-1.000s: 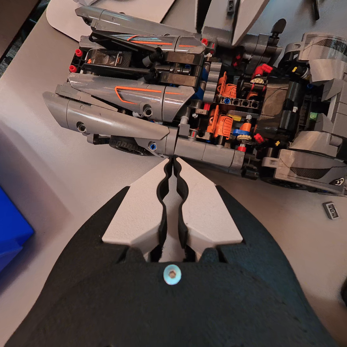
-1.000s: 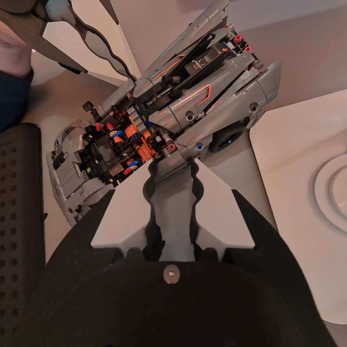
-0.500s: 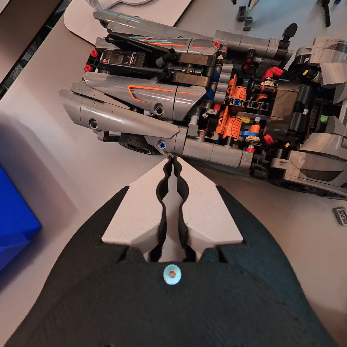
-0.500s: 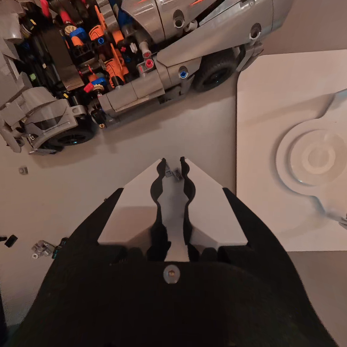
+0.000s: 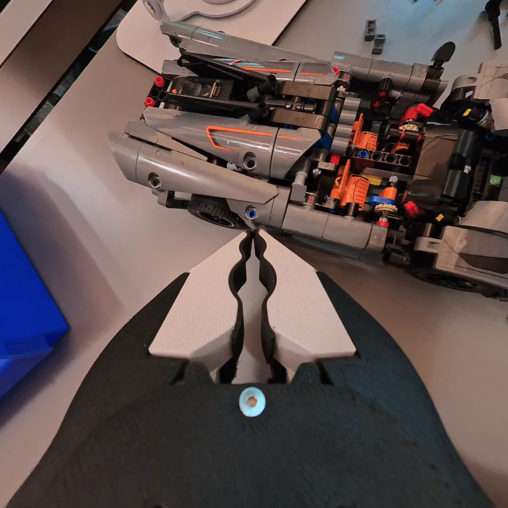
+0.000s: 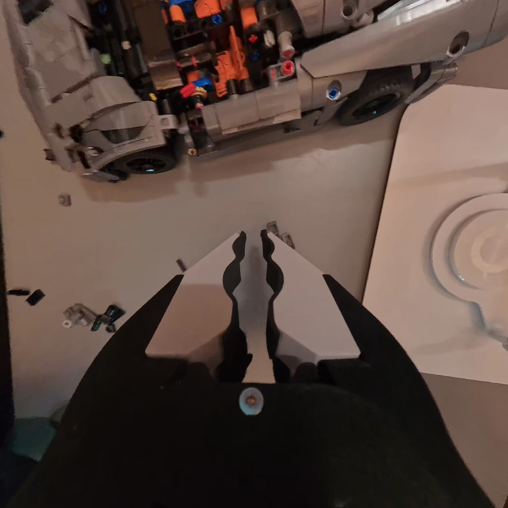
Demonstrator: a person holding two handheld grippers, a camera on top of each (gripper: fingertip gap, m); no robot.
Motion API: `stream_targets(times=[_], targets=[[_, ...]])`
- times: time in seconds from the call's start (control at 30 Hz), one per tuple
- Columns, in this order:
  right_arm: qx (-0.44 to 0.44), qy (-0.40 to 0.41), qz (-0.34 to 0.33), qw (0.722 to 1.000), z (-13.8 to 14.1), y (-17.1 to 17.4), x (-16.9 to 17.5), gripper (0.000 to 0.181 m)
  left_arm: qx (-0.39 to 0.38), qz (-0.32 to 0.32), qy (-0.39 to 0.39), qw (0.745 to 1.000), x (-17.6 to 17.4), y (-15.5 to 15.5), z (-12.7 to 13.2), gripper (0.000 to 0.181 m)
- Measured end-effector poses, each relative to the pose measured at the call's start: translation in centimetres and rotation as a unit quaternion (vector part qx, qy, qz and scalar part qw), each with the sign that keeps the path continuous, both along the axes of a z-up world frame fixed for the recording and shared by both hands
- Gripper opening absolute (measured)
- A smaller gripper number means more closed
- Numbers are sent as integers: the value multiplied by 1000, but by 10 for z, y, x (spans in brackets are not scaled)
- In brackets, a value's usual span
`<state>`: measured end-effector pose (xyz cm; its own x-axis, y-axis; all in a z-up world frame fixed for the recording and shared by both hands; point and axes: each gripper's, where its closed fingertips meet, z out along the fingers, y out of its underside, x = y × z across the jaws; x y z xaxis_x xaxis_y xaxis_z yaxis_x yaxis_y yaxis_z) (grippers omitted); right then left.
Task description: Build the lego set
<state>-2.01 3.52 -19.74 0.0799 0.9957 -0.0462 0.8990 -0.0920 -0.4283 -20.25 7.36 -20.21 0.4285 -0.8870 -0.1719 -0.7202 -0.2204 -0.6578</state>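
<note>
No legible text, labels or numbers anywhere.

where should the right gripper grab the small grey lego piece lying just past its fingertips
Probably best from straight above, across the narrow width of the small flat grey lego piece. It lies low on the table beside a second grey piece, so the right gripper, now slightly open, should straddle only the first.

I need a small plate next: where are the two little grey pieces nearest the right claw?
In the right wrist view, the two little grey pieces lie on the table just past the right claw's right fingertip, between it and the white mat.
</note>
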Motion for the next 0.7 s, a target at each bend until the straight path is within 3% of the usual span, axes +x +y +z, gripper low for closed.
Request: stream_targets(times=[0.2,0.3,0.43,0.7], targets=[[16,36,71,997,47,-43,-16,10,3,11,0,1000,-5,5,-3,0],[23,42,111,993,57,-70,-32,10,5,16,-10,1000,-5,7,-2,0],[28,13,155,988,46,-101,-43,7,7,21,-15,1000,-7,9,-1,0],[-25,-80,193,978,-3,-139,-35,9,18,19,-17,1000,-7,8,5,0]])
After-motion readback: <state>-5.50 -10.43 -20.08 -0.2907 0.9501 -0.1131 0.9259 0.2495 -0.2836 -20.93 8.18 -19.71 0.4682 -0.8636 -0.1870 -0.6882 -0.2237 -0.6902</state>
